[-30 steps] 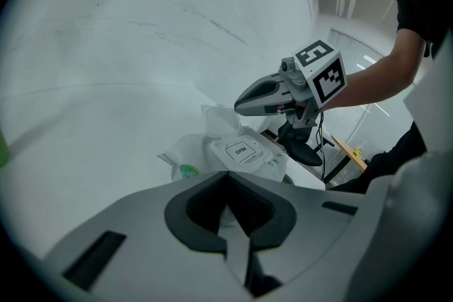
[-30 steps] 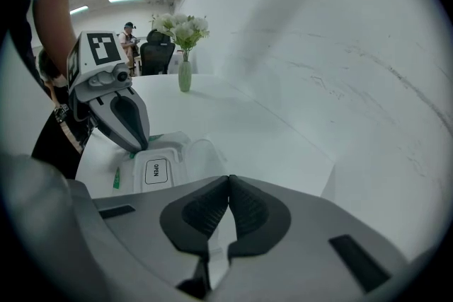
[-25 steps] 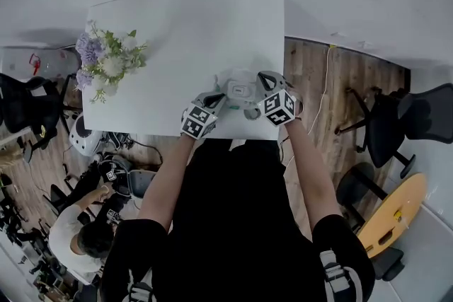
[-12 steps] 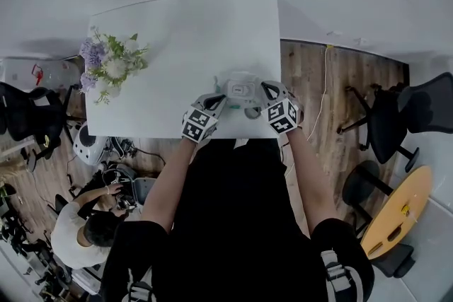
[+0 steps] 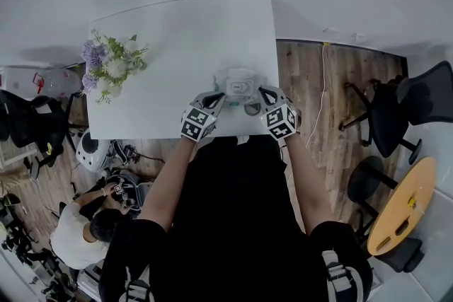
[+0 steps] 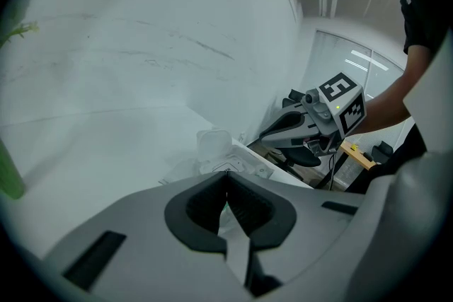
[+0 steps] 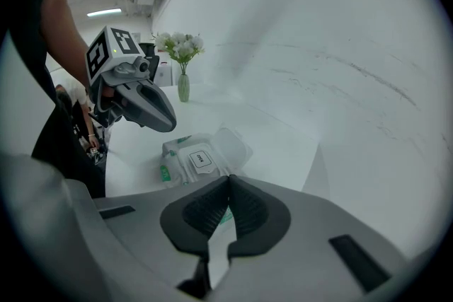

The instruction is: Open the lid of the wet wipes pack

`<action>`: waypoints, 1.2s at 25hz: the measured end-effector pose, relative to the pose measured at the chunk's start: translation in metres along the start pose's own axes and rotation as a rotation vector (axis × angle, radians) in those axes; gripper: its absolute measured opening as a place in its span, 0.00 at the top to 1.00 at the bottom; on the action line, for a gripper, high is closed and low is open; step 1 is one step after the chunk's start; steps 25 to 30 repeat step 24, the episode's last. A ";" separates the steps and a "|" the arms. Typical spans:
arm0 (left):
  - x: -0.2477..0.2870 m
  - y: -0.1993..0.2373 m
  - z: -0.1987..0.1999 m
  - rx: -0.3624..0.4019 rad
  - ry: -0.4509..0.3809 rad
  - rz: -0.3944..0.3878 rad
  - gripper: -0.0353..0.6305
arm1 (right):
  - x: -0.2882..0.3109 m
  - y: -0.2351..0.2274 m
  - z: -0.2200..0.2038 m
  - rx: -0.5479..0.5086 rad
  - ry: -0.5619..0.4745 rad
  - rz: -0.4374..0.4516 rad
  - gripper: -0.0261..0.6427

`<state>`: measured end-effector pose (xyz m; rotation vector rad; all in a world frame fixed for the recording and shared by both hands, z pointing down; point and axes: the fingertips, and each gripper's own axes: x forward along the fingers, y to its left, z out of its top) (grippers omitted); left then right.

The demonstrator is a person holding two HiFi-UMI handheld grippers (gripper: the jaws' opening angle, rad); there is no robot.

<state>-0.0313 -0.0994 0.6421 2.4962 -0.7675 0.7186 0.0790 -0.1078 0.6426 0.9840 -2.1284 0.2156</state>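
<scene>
White desk (image 5: 177, 39) carries the wet wipes pack (image 5: 241, 88) nr its front edge, betw. the two claws. Its clear lid (image 7: 235, 145) stands flipped open on the far side. Left claw (image 6: 226, 177) is pressed together w/ nothing in it. Right claw (image 7: 228, 182) is the same, both close by the pack. Flower vase (image 5: 110, 66) sits at the desk's left edge.

Wipes pack (image 5: 241, 90) glossy plastic; table (image 5: 184, 46) smooth matt, prob. laminate.
</scene>
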 end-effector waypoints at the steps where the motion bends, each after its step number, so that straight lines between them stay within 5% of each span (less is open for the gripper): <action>1: -0.001 -0.001 0.001 0.001 -0.003 0.000 0.91 | -0.002 0.002 0.000 0.002 -0.002 -0.004 0.94; 30: -0.018 -0.012 -0.005 0.036 -0.005 -0.032 0.91 | -0.025 0.028 -0.013 0.065 -0.012 -0.030 0.94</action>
